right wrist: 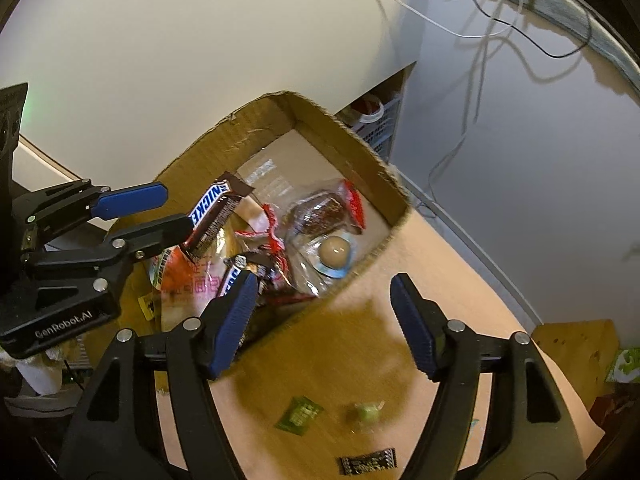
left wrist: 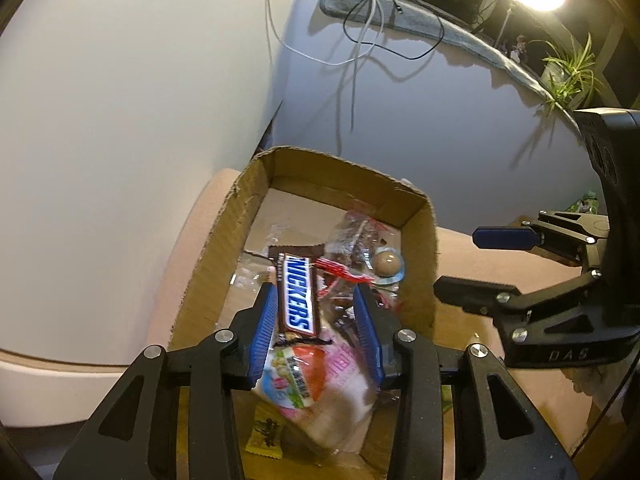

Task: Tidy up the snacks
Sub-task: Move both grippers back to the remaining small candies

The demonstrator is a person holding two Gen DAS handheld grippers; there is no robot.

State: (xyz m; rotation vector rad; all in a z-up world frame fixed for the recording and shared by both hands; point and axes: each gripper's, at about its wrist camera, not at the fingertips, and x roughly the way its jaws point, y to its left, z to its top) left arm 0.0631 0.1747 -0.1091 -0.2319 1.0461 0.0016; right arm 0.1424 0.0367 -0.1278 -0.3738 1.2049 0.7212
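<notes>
the left gripper [left wrist: 316, 312] hangs over the open cardboard box [left wrist: 420, 216], its blue pads spread apart with a snickers bar [left wrist: 298, 294] between them; in the right wrist view the bar [right wrist: 214, 210] looks to rest against the lower finger only, with the upper blue finger [right wrist: 132, 200] clear of it, so i cannot tell whether the bar is truly pinched or just lying there. the bar is tilted, one end up, above the other snacks in the box. under it sit a pink-and-orange packet [left wrist: 316, 372], a clear wrapper with red trim [right wrist: 320, 216], a round tan candy on a pale blue disc [right wrist: 336, 254] and what looks like a second snickers bar [right wrist: 234, 280], partly hidden behind the right tool's finger. a small yellow packet [left wrist: 266, 438] lies at the near end of the box. the right gripper [right wrist: 324, 324] stands wide open and holds nothing, poised over the near wall of the box and the wooden table [right wrist: 320, 360]. on the table just outside the box lie a green sachet [right wrist: 298, 416], a blurred green sweet [right wrist: 366, 414] and a dark sachet [right wrist: 368, 460]. white and black cables [left wrist: 360, 32] trail down the pale wall behind.
</notes>
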